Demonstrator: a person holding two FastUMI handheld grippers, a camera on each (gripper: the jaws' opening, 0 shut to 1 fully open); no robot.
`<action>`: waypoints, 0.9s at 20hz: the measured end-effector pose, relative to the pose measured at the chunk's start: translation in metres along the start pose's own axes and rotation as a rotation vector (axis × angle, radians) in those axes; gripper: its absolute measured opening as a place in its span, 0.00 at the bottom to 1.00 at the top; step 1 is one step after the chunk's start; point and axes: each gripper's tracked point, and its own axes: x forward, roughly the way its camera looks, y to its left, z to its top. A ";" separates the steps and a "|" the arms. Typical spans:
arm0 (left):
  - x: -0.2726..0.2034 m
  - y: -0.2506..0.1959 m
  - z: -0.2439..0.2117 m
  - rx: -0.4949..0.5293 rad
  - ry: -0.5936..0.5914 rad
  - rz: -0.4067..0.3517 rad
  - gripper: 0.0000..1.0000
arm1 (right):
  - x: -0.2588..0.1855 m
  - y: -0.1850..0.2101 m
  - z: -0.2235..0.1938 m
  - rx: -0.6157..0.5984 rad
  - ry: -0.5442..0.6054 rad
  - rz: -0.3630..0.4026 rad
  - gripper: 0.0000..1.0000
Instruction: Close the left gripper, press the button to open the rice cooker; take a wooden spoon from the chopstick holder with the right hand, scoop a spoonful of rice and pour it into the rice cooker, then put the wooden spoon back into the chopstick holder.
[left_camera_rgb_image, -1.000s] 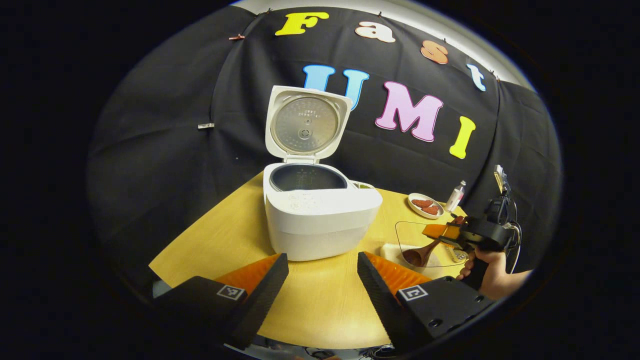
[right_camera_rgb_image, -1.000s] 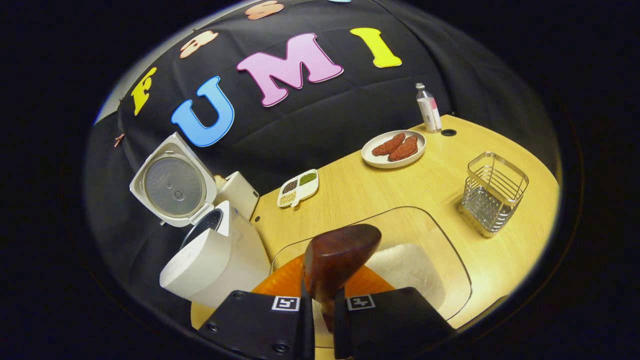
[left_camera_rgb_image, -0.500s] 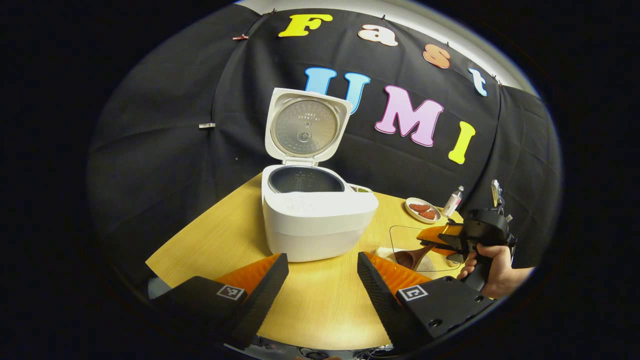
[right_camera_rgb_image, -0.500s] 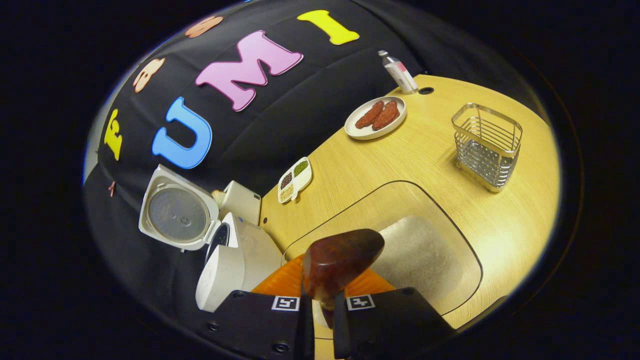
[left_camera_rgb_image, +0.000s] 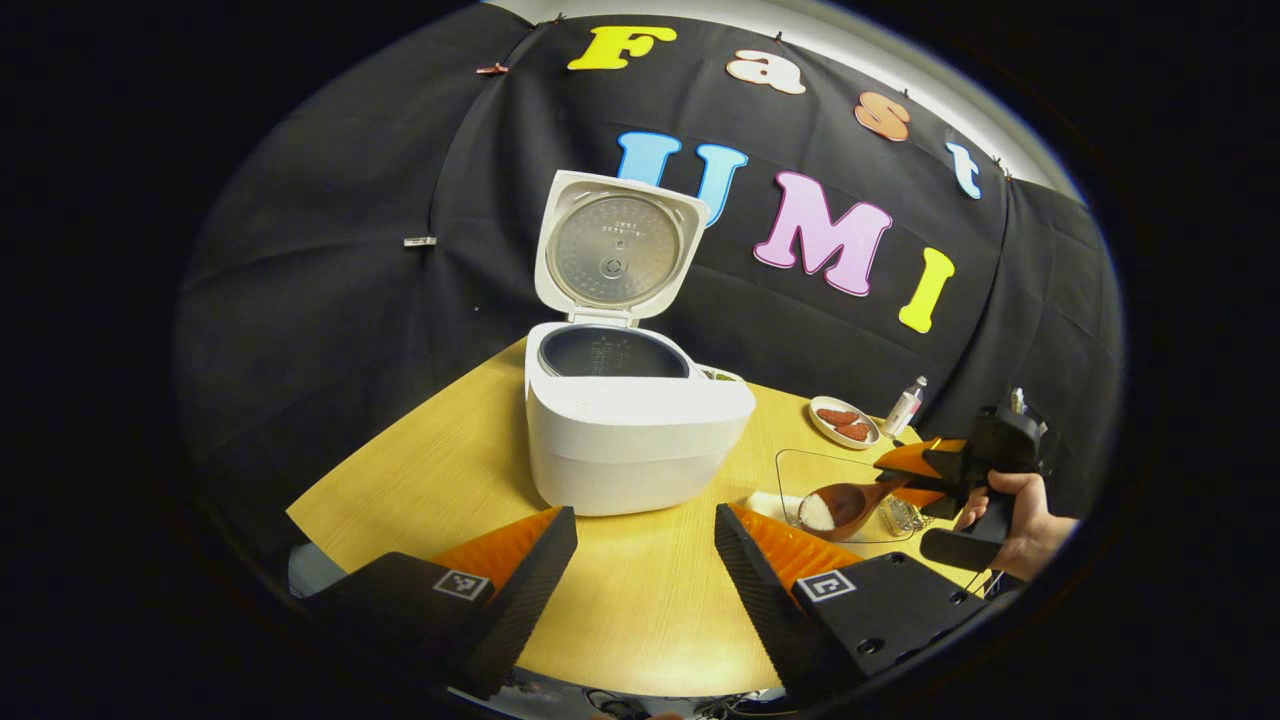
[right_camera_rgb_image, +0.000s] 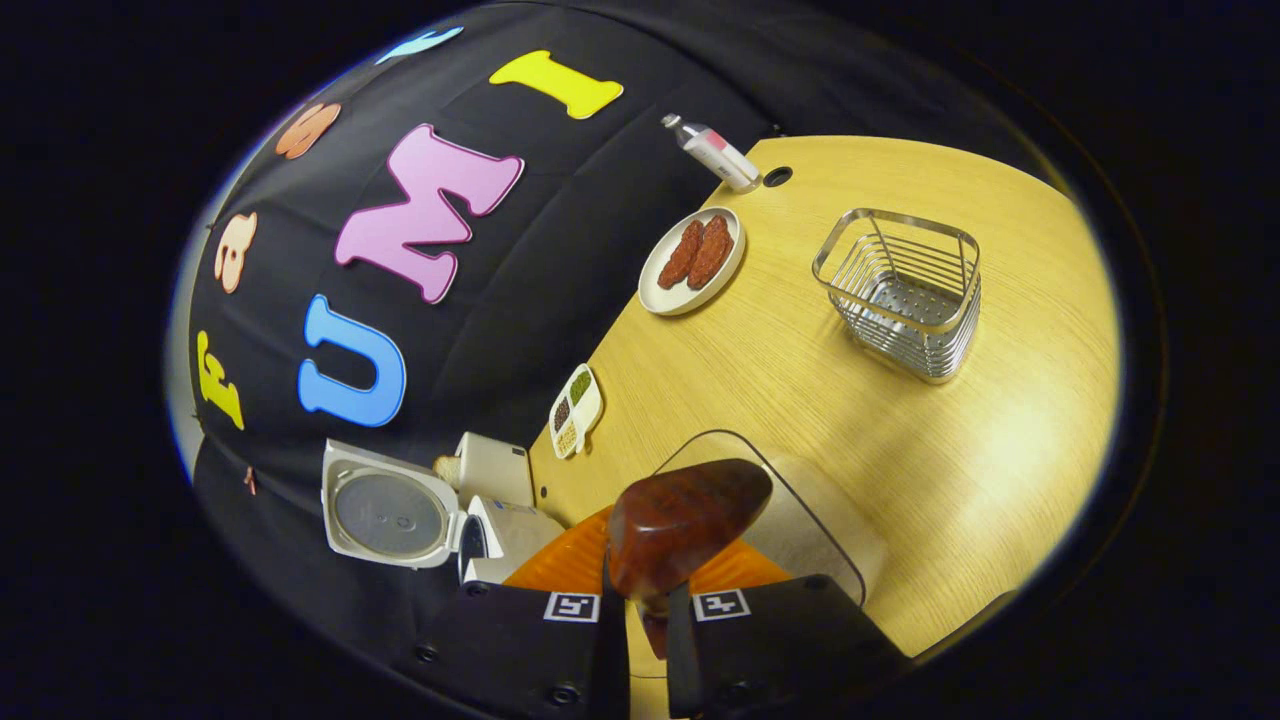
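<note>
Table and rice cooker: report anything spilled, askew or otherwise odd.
Nothing stands out. The rice cooker stands square with its lid up, the wooden spoon holds its rice, and no grains show on the table. The chopstick holder stands upright.

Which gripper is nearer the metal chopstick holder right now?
Right. The right gripper, jaws clamping the wooden spoon, hangs beside the chopstick holder. The left gripper sits farther off, facing the rice cooker.
</note>
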 end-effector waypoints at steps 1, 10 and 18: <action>0.000 -0.001 0.000 0.003 -0.003 0.000 0.96 | -0.003 0.004 0.006 0.027 -0.003 0.007 0.19; -0.008 -0.011 0.004 0.002 -0.017 -0.003 0.96 | -0.021 0.052 0.023 0.196 0.013 0.083 0.19; -0.016 -0.006 0.007 -0.056 -0.030 0.001 0.96 | -0.008 0.141 0.008 0.187 0.048 0.191 0.19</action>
